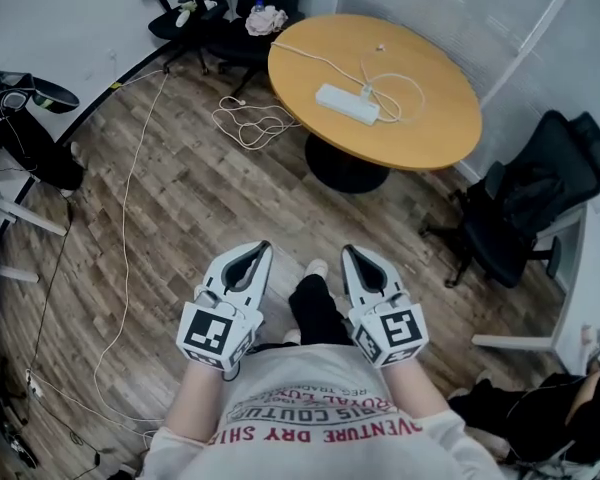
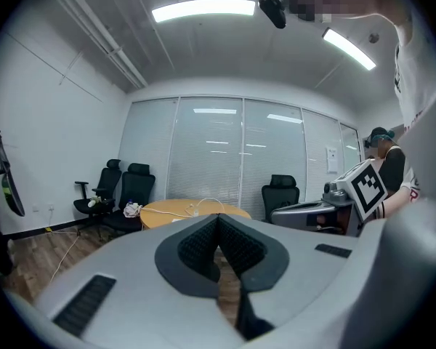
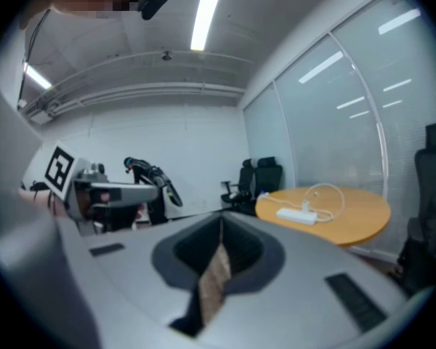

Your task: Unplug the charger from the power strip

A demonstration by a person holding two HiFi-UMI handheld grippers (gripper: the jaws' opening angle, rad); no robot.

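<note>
A white power strip (image 1: 346, 104) lies on the round wooden table (image 1: 430, 128) at the far side of the room. A white charger (image 1: 368, 93) is plugged into its right end, and its thin white cable loops over the tabletop. Both grippers are held close to the person's chest, well short of the table and pointing toward it. My left gripper (image 1: 263, 248) is shut with nothing in it, its pads (image 2: 203, 242) meeting. My right gripper (image 1: 348, 251) is shut and empty too. The right gripper view shows the power strip (image 3: 296, 214) and charger (image 3: 306, 209) ahead and to the right.
A black office chair (image 1: 525, 213) stands right of the table, and more chairs (image 1: 195, 8) stand behind it at the left. White cable (image 1: 250, 123) lies coiled on the wooden floor by the table's pedestal (image 1: 345, 173). Another person (image 2: 384, 158) stands at the right.
</note>
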